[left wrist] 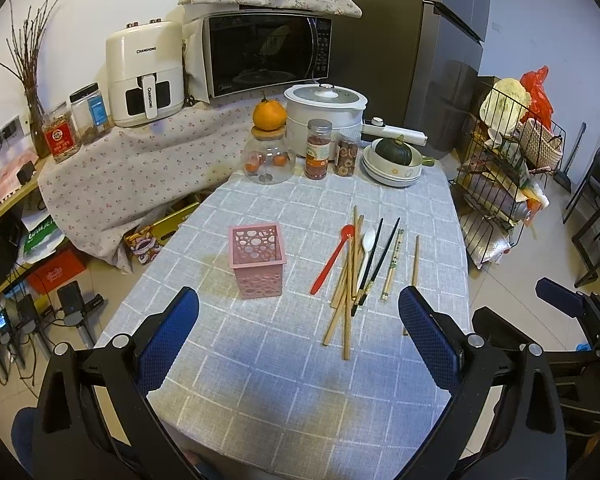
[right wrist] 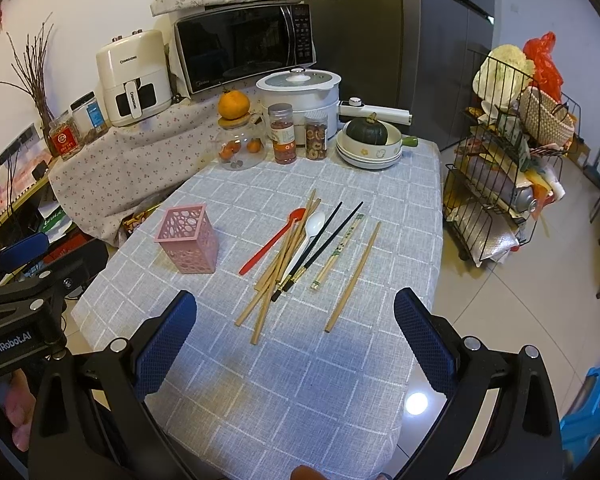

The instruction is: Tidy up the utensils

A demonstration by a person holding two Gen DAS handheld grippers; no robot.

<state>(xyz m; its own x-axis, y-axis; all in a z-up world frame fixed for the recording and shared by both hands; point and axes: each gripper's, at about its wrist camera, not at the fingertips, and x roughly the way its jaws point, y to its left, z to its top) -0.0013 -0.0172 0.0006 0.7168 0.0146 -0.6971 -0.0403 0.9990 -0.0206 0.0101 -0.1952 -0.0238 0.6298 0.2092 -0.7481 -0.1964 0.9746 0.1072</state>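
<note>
Kitchen corner, worktop under a grey checked cloth. My left tool and right tool both hang spread and empty. Bamboo chopsticks, black chopsticks, a red spoon and white spoon lie heaped beside the pink holder. I judge them light, stiff, slick; grip mid-shaft, loose outer stick first.

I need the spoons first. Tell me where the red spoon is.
The red spoon lies on the tablecloth at the left edge of the chopsticks pile, between the pink holder and the white spoon.
</note>
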